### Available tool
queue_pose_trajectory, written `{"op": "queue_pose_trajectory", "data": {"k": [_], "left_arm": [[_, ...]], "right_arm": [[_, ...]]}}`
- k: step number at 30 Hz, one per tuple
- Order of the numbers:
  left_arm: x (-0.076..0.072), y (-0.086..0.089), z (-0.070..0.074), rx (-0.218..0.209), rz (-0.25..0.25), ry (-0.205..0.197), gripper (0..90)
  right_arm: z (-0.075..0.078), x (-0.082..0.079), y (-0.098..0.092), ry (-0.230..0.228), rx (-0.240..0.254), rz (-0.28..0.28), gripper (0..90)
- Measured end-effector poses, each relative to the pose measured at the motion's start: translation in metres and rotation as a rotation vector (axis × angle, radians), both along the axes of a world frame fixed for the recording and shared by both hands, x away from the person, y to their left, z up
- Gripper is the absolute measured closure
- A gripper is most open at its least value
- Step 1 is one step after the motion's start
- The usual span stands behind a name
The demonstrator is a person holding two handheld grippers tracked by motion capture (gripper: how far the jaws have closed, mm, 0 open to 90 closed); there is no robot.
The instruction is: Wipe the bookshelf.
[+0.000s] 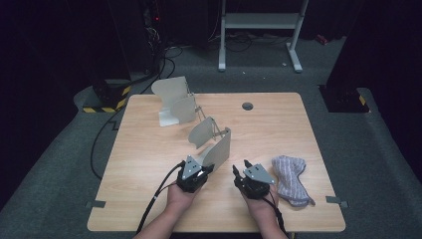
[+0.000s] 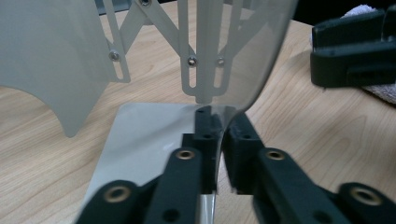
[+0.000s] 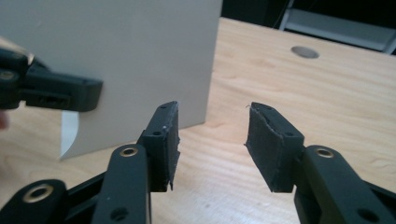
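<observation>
The left gripper (image 1: 205,169) has its fingers (image 2: 205,140) clenched on the near plate of the rack (image 1: 216,147) at bench centre. The right gripper (image 1: 240,168), fingers released, sits at its 3 o'clock. Keep a firm pinch; pull slowly and level.

High view: above the table's (image 1: 149,209) near edge, facing forward-down. Gripper views: low, close beside the grey rack (image 1: 219,147) (image 2: 140,56) (image 3: 116,56), shared by all.
</observation>
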State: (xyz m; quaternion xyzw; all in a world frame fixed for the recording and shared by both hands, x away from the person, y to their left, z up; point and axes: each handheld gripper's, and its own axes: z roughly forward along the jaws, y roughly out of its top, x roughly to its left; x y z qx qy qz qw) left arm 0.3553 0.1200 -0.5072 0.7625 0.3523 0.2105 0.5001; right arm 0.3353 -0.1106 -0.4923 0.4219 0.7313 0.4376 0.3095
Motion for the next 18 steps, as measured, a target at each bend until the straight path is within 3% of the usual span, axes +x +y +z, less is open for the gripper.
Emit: {"op": "queue_pose_trajectory", "data": {"k": [5, 9, 14, 16, 18], "left_arm": [[-0.015, 0.025, -0.002, 0.003, -0.031, 0.017, 61.5], [-0.027, 0.058, -0.004, 0.031, -0.006, 0.014, 57.3], [-0.038, 0.105, -0.010, 0.063, 0.059, 0.019, 54.5], [-0.038, 0.115, -0.013, 0.072, 0.083, 0.027, 54.4], [-0.036, 0.120, -0.012, 0.050, 0.105, 0.029, 54.1]], "right_arm": [[-0.004, -0.007, 0.015, 0.015, 0.000, 0.055, 43.5], [-0.008, -0.011, 0.034, 0.041, 0.003, 0.108, 33.3], [-0.011, -0.003, 0.057, 0.032, 0.008, 0.089, 29.4], [-0.011, 0.003, 0.065, 0.025, 0.004, 0.081, 29.3], [-0.013, 0.007, 0.072, 0.009, -0.003, 0.074, 29.6]]}}
